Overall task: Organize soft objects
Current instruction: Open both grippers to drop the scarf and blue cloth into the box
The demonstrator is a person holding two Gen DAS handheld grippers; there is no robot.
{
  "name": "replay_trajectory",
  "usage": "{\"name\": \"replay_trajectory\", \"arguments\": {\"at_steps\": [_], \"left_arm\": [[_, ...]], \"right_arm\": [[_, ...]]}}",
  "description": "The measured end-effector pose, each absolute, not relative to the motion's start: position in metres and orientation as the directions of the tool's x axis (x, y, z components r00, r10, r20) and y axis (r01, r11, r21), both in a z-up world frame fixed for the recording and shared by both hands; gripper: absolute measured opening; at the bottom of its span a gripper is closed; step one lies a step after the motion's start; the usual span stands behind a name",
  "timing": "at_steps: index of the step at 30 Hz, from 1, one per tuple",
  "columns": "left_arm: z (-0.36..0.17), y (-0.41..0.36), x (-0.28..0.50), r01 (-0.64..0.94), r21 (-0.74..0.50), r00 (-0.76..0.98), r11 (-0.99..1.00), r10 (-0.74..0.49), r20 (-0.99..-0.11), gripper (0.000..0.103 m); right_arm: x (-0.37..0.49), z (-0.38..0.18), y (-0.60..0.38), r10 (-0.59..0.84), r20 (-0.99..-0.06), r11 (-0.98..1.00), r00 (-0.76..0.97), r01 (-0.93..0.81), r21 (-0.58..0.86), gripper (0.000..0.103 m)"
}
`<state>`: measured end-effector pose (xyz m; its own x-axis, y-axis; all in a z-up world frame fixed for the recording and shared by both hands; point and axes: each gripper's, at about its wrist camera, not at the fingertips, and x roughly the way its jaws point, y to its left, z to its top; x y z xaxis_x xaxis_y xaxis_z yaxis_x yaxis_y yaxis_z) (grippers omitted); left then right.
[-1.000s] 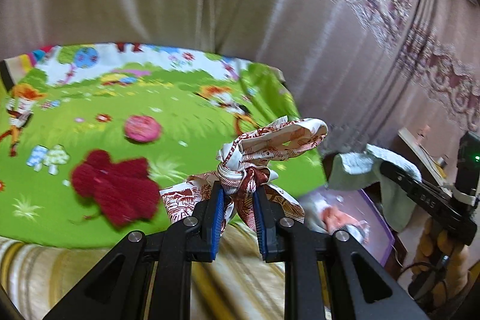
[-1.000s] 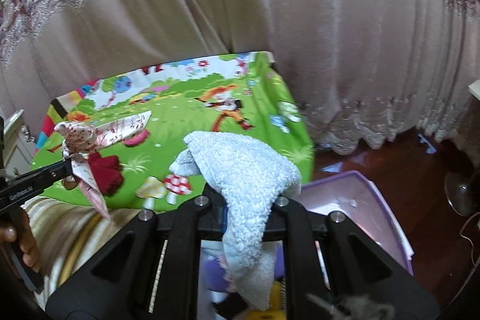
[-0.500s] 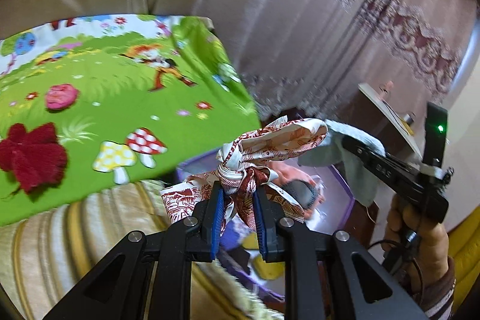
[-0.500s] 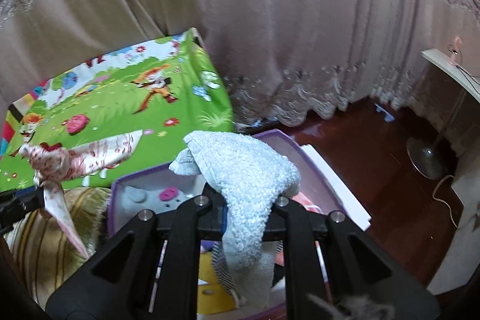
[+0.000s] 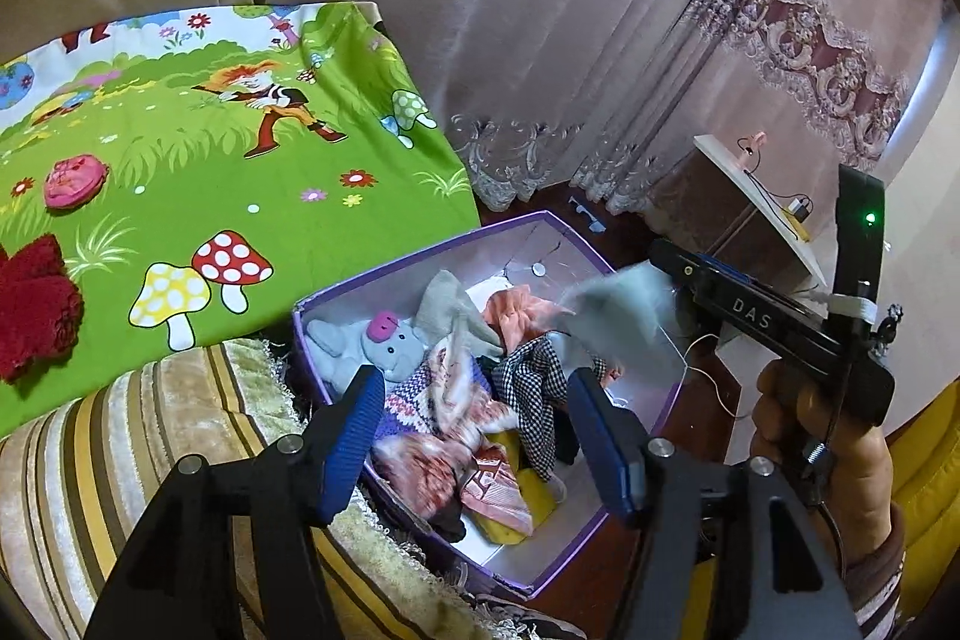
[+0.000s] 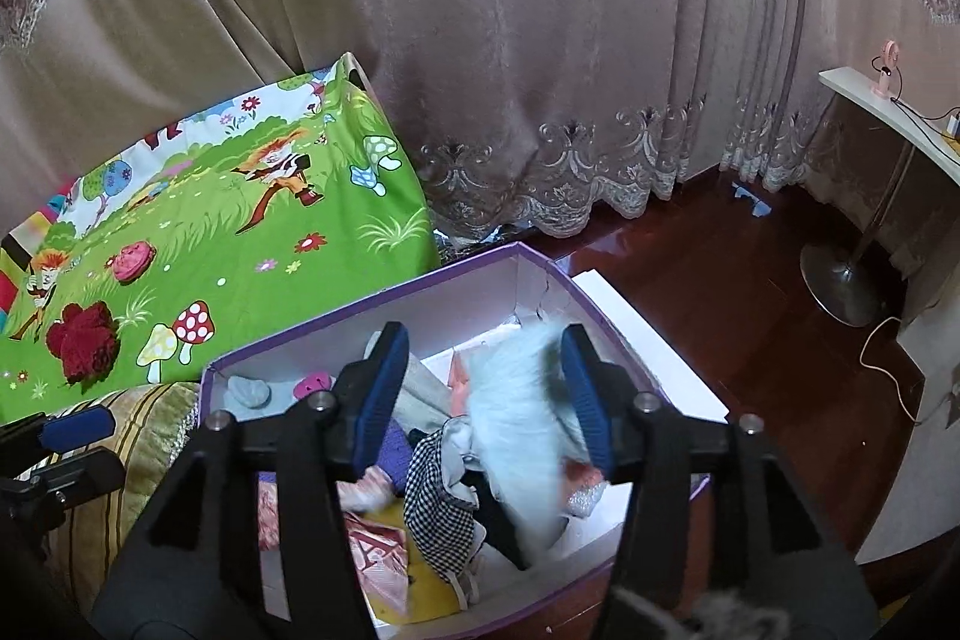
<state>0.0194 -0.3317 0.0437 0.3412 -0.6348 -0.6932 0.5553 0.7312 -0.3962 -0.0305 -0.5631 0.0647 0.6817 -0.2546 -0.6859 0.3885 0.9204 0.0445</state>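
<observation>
Two soft pieces remain on the green cartoon-print mat (image 6: 240,244) at the left of the frame: a dark red fuzzy cloth (image 6: 84,349) and a small pink round pad (image 6: 133,261). The purple-rimmed cardboard box (image 6: 480,262) at lower centre already holds many fabrics. Both the left gripper (image 5: 474,436) and right gripper (image 6: 486,394) are spread wide; a blurred pale blue fluffy towel (image 6: 522,424) lies between the right one's fingers, seemingly falling into the box.
</observation>
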Motion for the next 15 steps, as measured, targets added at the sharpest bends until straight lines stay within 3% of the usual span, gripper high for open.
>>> {"name": "replay_trajectory", "arguments": {"at_steps": [15], "left_arm": [[0.043,-0.299,0.038,0.476,-0.4,0.413,0.784,-0.6,-0.685,0.064]], "right_arm": [[-0.02,0.068,-0.542,-0.222,-0.684,0.939,0.695,0.342,0.044,0.065]]}}
